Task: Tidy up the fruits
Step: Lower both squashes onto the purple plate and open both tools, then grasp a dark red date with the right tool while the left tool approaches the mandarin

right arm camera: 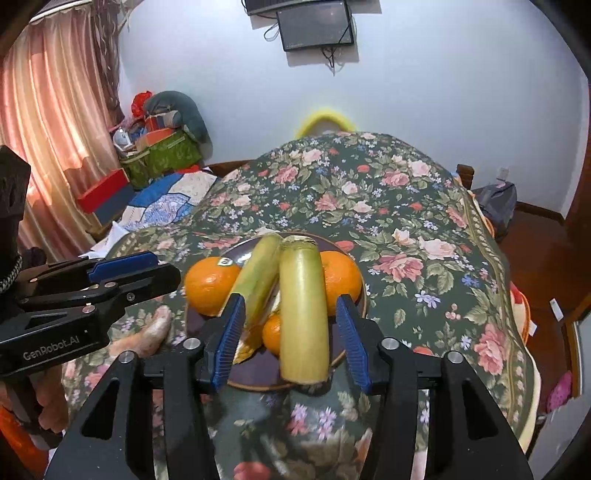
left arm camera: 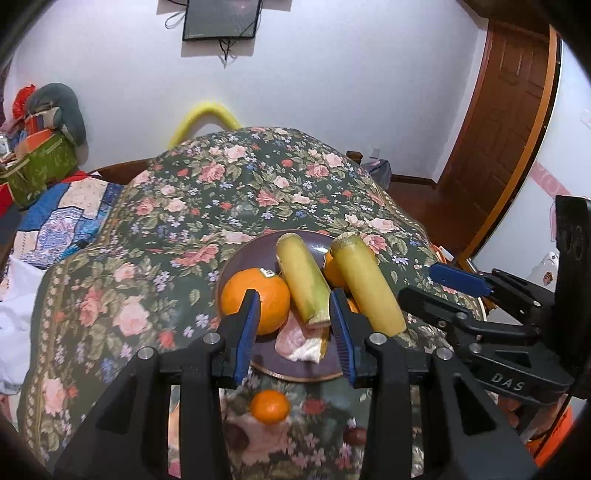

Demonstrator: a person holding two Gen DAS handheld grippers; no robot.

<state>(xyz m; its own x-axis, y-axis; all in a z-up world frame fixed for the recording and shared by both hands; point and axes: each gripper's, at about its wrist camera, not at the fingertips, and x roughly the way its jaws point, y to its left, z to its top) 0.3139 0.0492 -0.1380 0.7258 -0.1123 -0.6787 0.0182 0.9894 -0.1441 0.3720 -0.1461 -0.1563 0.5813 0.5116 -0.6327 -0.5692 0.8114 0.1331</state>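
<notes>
A dark plate (left arm camera: 242, 258) (right arm camera: 258, 374) on the floral cloth holds a stickered orange (left arm camera: 255, 299) (right arm camera: 210, 288), a second orange (right arm camera: 341, 277), a small mandarin (right arm camera: 271, 332), two yellow-green cane pieces (left arm camera: 301, 273) (left arm camera: 369, 284) and a pink-white fruit piece (left arm camera: 299, 341). Another mandarin (left arm camera: 269, 406) lies on the cloth in front of the plate. My left gripper (left arm camera: 294, 299) hovers open over the plate's near side, its pads touching nothing. My right gripper (right arm camera: 290, 301) is open, straddling the longer cane piece (right arm camera: 303, 306) with gaps on both sides.
The floral cloth (right arm camera: 406, 229) covers a rounded table that drops off at the right. A quilt and stacked boxes (right arm camera: 162, 151) sit at the far left, and a wooden door (left arm camera: 509, 110) stands at the right. A screen (left arm camera: 221, 18) hangs on the wall.
</notes>
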